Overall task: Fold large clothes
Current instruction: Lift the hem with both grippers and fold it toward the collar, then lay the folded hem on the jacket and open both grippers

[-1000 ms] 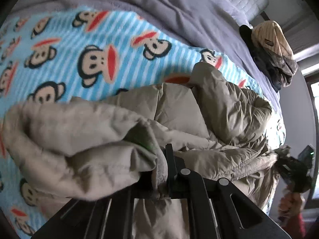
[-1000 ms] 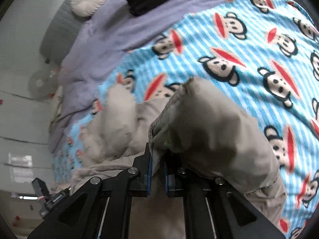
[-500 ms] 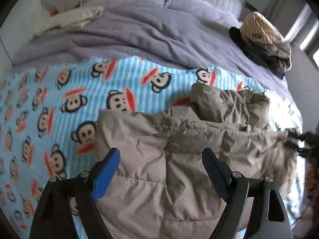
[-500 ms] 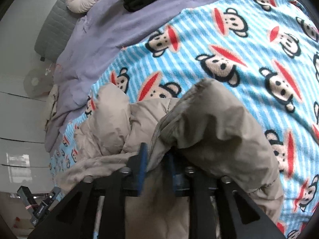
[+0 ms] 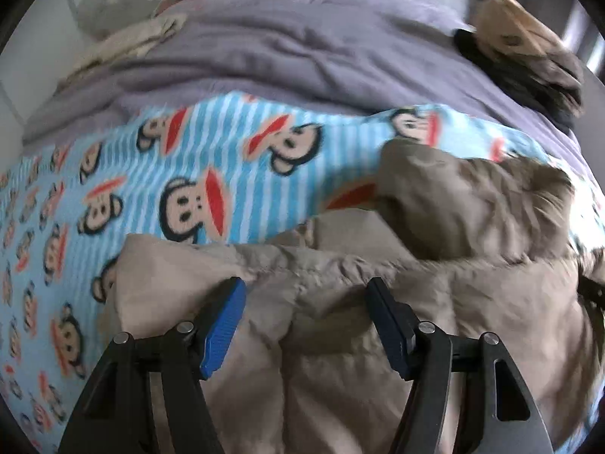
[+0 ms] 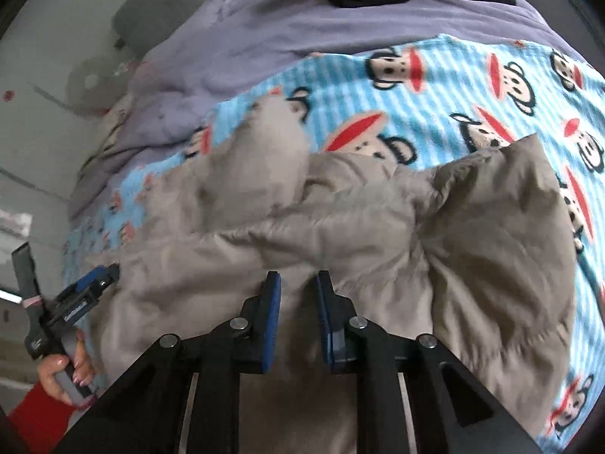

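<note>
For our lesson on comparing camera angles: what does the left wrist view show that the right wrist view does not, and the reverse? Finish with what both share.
Only the left wrist view shows the left gripper from behind, jaws wide apart over the jacket, having just been closing, with nothing pinched.

Only the right wrist view shows the right gripper, jaws narrowly apart, also just closing, free of the fabric, and a hand in a red sleeve.

Both show the beige puffer jacket, the monkey-print blanket, the purple duvet and a pile of clothes.

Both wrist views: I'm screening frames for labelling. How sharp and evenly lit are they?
Left wrist: motion-smeared puffer jacket and monkey blanket, fisheye-bent edges, bright glare right. Right wrist: softer blur, jacket folds readable, even daylight.
</note>
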The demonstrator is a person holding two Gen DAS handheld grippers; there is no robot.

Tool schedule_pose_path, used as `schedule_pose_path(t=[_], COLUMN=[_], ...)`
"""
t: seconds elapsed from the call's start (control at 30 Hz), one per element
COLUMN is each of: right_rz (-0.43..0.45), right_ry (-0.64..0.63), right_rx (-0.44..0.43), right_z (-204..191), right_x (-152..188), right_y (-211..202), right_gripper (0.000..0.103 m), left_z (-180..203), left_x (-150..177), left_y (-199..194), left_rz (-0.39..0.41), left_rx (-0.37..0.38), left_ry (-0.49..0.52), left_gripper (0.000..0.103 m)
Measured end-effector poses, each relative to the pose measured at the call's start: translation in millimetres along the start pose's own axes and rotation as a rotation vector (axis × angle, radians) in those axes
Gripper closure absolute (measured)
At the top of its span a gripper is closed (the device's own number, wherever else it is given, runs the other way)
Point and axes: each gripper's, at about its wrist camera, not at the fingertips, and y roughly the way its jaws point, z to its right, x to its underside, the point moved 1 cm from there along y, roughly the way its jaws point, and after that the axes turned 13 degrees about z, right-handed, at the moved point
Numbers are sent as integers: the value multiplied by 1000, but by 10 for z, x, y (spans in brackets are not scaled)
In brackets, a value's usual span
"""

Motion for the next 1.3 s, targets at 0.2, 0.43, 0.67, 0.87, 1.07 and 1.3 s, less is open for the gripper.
schedule_pose_path(t=[0.2, 0.43, 0.67, 0.87, 1.07, 1.3], right_rz=[-4, -2, 57, -15, -32, 74], right_ry=[92, 17, -75, 43, 19, 63], right_rx=[5, 54, 232, 245, 299, 244], right_z=[312, 226, 778, 1077, 962, 752], right_x=[-91, -277, -363, -274, -404, -270], right_y=[405, 273, -126, 357, 329, -429], right_gripper=[103, 103, 103, 103, 103, 95], left_z=[25, -126, -780, -758, -921, -859], left_x=[11, -197, 36, 92, -34, 148], left_y=[339, 121, 107, 594, 370, -526], left_rz=[-9, 3, -30, -66, -83, -24], left_rx=[-40, -33, -155, -200, -220, -160], left_ry=[9, 2, -15, -51, -101, -22], left_gripper=[34, 34, 34, 30, 25, 25])
